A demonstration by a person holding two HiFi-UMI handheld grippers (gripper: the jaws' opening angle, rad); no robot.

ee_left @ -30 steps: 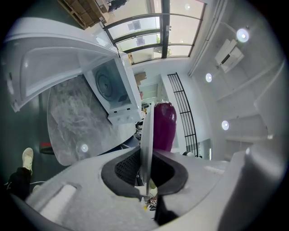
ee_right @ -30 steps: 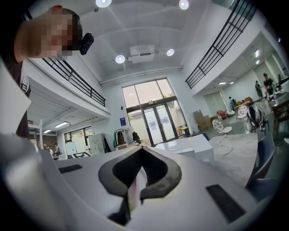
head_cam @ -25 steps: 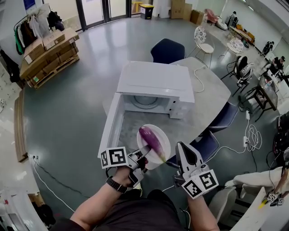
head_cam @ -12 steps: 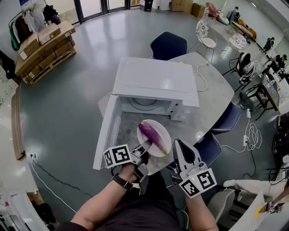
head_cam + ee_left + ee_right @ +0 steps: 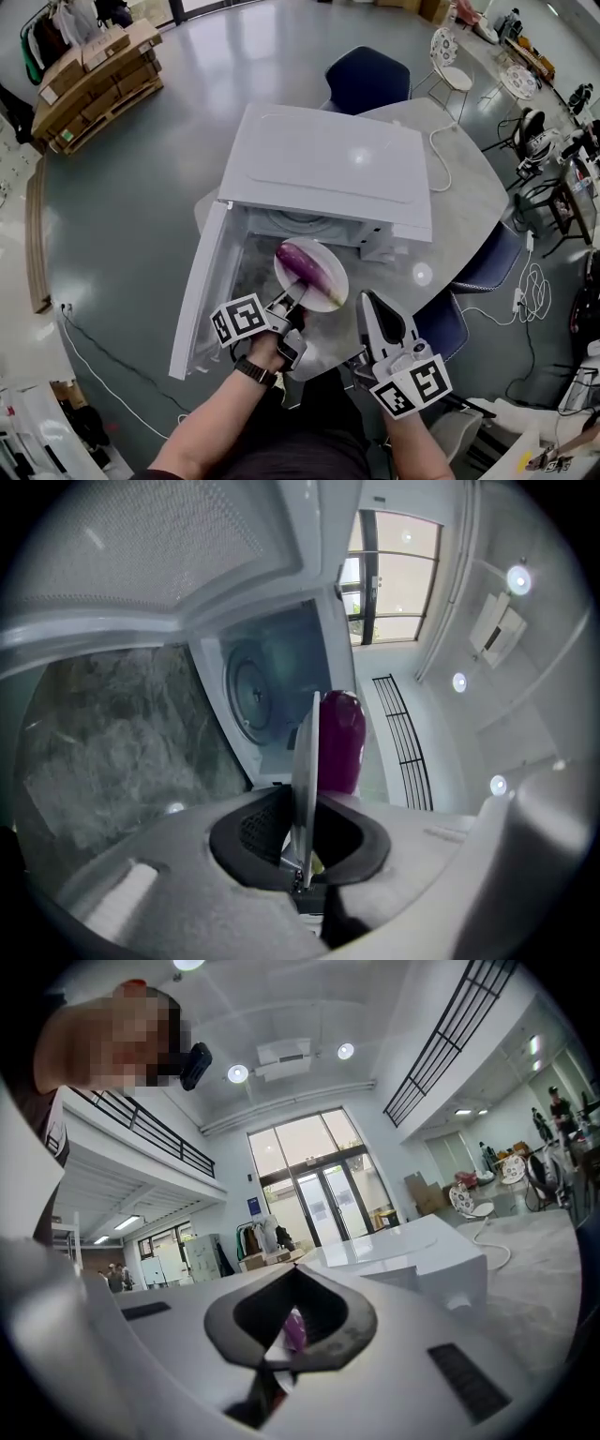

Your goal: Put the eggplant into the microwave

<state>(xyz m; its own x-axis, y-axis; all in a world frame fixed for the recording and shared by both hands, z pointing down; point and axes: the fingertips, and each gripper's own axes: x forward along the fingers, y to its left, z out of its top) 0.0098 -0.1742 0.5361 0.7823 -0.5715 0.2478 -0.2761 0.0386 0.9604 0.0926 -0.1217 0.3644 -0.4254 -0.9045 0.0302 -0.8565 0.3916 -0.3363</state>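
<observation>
Now the left gripper [image 5: 292, 307] clamps the plate's [image 5: 330, 286] near rim, with the eggplant [image 5: 302, 262] lying across its middle at the open microwave's [image 5: 328, 164] front edge. The right gripper [image 5: 368, 302] hangs closed and empty beside it. Delivery step: next, probably 1 level push in.

Pale left tool [image 5: 298, 307] and right tool [image 5: 368, 302] carry black-and-white marker cubes [image 5: 237, 320] [image 5: 412, 385]; black wristwatch [image 5: 251, 371], dark shirt [image 5: 281, 450]

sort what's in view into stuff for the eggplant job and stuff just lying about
For the job: eggplant, plate, microwave, open door, left gripper.
Lying about: blue chair, cardboard boxes, white chair.
</observation>
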